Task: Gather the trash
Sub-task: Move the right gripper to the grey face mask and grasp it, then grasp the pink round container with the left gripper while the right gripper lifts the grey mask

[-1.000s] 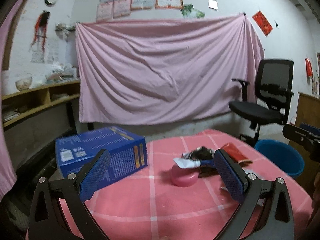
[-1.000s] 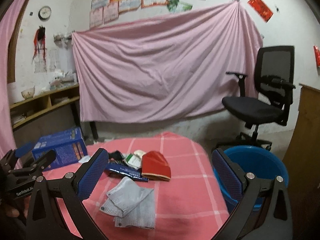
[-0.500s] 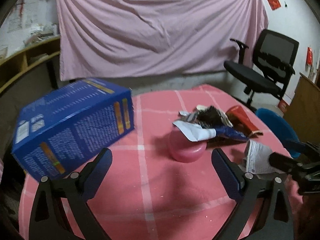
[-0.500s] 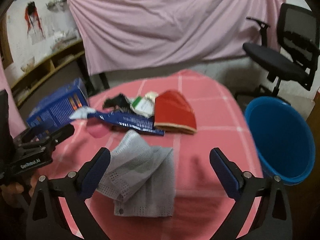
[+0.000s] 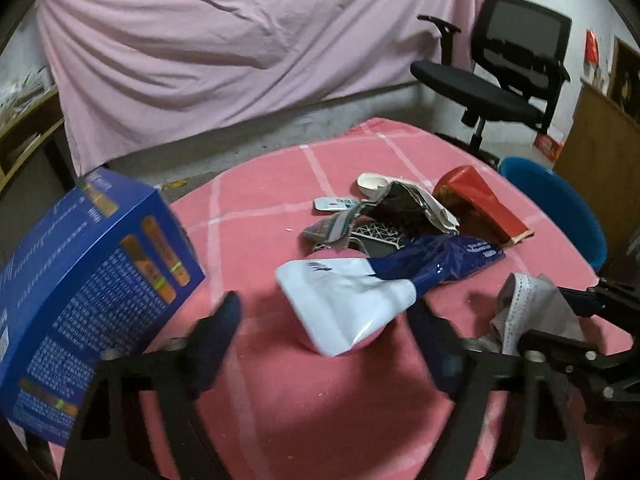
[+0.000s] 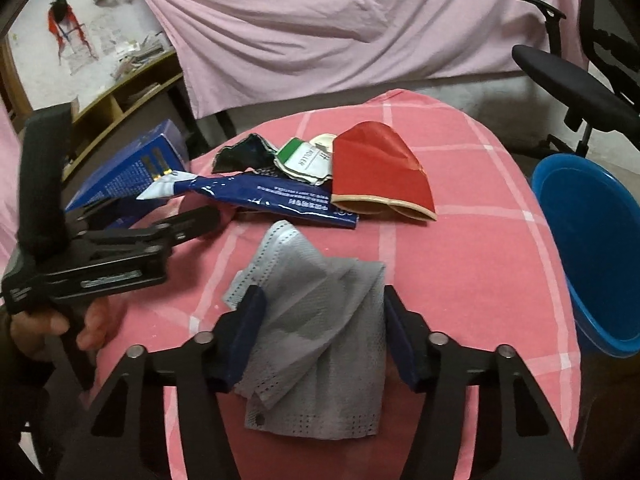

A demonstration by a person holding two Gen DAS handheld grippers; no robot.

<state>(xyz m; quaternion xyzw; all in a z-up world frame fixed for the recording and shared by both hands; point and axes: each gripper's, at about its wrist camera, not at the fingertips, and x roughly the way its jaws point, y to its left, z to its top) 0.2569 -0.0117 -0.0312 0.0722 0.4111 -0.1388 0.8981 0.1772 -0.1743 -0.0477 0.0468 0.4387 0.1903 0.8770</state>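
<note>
While the right tongs [image 6: 322, 334] are straddling the mask [image 6: 316, 344] wide open near the worktop's [image 6: 472, 264] front edge, pinching its bunched middle is serving best, the left tongs [image 5: 326, 344] gaping too.

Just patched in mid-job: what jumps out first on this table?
The right hand-held gripper straddles a grey face mask at the table's near edge, jaws open. Behind it lies a trash pile: a red pouch and a blue-and-white wrapper. A blue bucket waits right of the table.
</note>
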